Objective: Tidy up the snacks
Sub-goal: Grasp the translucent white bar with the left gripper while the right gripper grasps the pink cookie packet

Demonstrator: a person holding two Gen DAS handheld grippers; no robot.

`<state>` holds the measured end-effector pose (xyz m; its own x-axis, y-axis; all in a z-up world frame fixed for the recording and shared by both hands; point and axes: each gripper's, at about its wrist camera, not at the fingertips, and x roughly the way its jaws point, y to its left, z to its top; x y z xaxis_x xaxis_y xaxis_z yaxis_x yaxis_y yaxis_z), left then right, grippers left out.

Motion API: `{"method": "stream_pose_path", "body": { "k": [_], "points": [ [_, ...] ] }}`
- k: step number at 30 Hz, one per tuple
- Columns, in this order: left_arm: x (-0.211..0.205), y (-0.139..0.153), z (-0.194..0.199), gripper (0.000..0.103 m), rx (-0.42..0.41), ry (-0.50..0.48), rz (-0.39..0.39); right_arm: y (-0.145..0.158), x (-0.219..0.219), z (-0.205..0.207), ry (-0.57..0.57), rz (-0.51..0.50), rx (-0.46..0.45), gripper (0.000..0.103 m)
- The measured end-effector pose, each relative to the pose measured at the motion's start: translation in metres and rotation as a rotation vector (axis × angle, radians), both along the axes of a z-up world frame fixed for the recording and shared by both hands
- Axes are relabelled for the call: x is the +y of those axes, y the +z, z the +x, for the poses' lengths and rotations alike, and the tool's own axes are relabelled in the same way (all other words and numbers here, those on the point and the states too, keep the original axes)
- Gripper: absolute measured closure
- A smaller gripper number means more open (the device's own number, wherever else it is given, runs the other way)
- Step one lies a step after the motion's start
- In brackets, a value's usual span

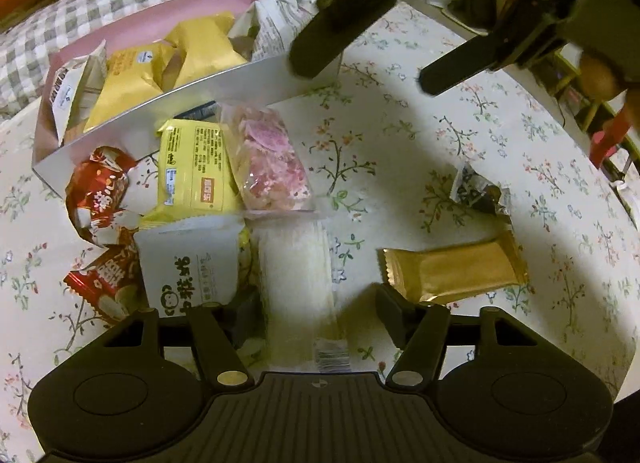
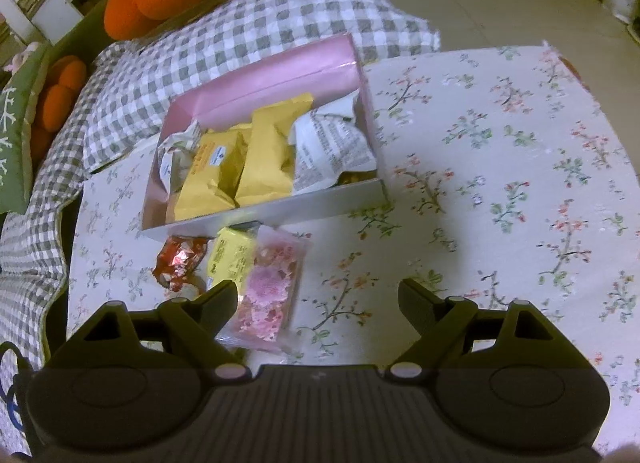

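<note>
Between the left gripper (image 1: 316, 313) fingers, a pale snack packet (image 1: 298, 263).

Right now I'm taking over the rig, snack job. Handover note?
Left gripper: open, straddling the white snack pack, pads not pressing.
Right gripper: open, empty, above the cloth near the pink pack.
Box: already holds several yellow and white packs.
Left to box: red packs, yellow pack, pink pack, white packs, gold bar, dark wrapper on the tablecloth.
</note>
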<state>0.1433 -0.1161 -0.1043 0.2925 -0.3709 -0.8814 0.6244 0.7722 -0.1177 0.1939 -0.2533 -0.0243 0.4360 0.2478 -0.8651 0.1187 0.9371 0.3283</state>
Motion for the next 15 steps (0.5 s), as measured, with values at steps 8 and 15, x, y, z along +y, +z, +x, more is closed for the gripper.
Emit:
{"method": "stream_pose_path", "body": {
  "k": [8, 15],
  "points": [
    [-0.008, 0.002, -0.005, 0.077, -0.001, -0.037, -0.021, -0.015, 0.005, 0.009, 0.002, 0.023, 0.034, 0.020],
    [-0.002, 0.006, 0.000, 0.085, 0.026, -0.023, -0.024, -0.022, 0.013, 0.014, 0.019, 0.036, 0.024, 0.021]
  ]
}}
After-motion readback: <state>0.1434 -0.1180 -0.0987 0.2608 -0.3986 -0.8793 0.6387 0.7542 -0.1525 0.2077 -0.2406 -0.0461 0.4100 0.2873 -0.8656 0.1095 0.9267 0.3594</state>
